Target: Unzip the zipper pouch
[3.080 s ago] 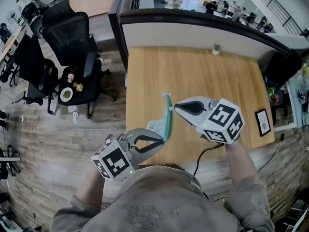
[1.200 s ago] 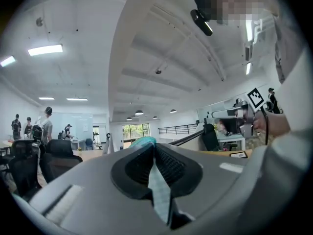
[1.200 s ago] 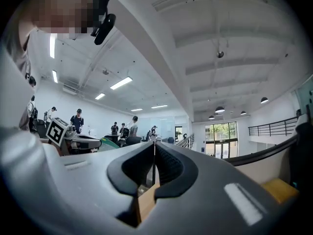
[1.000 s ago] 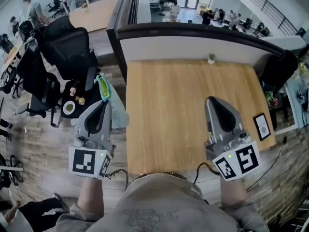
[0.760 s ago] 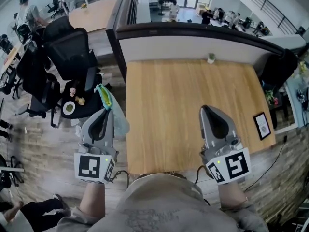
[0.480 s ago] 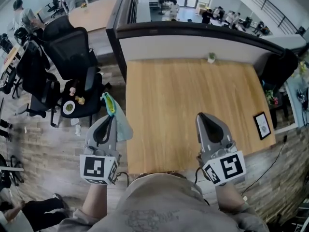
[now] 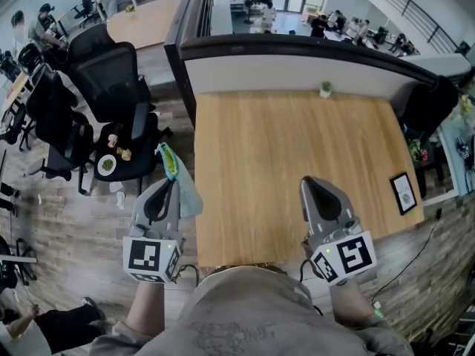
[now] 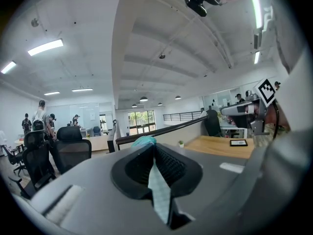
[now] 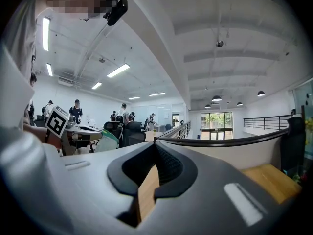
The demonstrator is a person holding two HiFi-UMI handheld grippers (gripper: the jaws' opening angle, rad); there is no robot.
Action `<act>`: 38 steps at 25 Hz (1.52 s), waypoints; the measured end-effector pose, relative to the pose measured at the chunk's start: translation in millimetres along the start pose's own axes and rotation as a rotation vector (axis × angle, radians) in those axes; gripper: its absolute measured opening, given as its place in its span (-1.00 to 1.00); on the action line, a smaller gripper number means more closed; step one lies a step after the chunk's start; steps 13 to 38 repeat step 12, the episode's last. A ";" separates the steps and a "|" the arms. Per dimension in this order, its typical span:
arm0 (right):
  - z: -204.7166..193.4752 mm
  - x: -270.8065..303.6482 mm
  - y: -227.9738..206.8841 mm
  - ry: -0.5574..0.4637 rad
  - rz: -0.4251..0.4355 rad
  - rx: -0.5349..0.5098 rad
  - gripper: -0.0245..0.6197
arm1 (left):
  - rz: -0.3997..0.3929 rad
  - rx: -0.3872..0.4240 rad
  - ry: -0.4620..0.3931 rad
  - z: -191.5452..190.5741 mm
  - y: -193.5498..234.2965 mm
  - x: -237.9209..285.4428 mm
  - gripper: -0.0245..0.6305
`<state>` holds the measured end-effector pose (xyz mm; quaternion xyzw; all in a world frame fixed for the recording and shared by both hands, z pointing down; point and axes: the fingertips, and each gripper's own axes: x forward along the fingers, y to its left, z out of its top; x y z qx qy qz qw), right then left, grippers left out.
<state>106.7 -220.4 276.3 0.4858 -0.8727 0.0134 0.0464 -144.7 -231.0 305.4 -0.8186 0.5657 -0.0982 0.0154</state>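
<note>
The zipper pouch (image 7: 185,190) is pale teal with a green zipper edge, and it stands up out of my left gripper (image 7: 169,181), left of the table's edge, above the floor. The left gripper is shut on the pouch. In the left gripper view the pouch's fabric (image 8: 159,192) fills the slit between the closed jaws of the left gripper (image 8: 154,148). My right gripper (image 7: 310,181) hovers over the near right part of the wooden table (image 7: 282,139), shut and holding nothing. In the right gripper view only table wood shows past the right gripper (image 9: 155,149), and the pouch (image 9: 106,141) appears far left.
A small potted plant (image 7: 325,89) stands at the table's far edge by the partition (image 7: 297,59). A framed card (image 7: 404,190) lies at the right edge. Black office chairs (image 7: 111,69) stand to the left, one bearing a plate (image 7: 105,165). A cable (image 7: 306,262) hangs at the near edge.
Three seconds ago both grippers met at the pouch over the table. Now they are wide apart, only the left holding it. Over the last second both sank and drew nearer my body.
</note>
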 end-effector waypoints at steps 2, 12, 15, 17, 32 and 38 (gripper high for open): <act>0.9 -1.0 0.6 -0.001 0.002 -0.005 -0.89 | -0.001 0.002 -0.001 0.6 -0.4 -1.4 -0.88; 3.0 -3.7 4.8 -0.001 0.011 -0.018 -0.89 | -0.010 0.010 -0.003 4.9 -2.3 -5.0 -0.88; 3.0 -3.7 4.8 -0.001 0.011 -0.018 -0.89 | -0.010 0.010 -0.003 4.9 -2.3 -5.0 -0.88; 3.0 -3.7 4.8 -0.001 0.011 -0.018 -0.89 | -0.010 0.010 -0.003 4.9 -2.3 -5.0 -0.88; 3.0 -3.7 4.8 -0.001 0.011 -0.018 -0.89 | -0.010 0.010 -0.003 4.9 -2.3 -5.0 -0.88; 3.0 -3.7 4.8 -0.001 0.011 -0.018 -0.89 | -0.010 0.010 -0.003 4.9 -2.3 -5.0 -0.88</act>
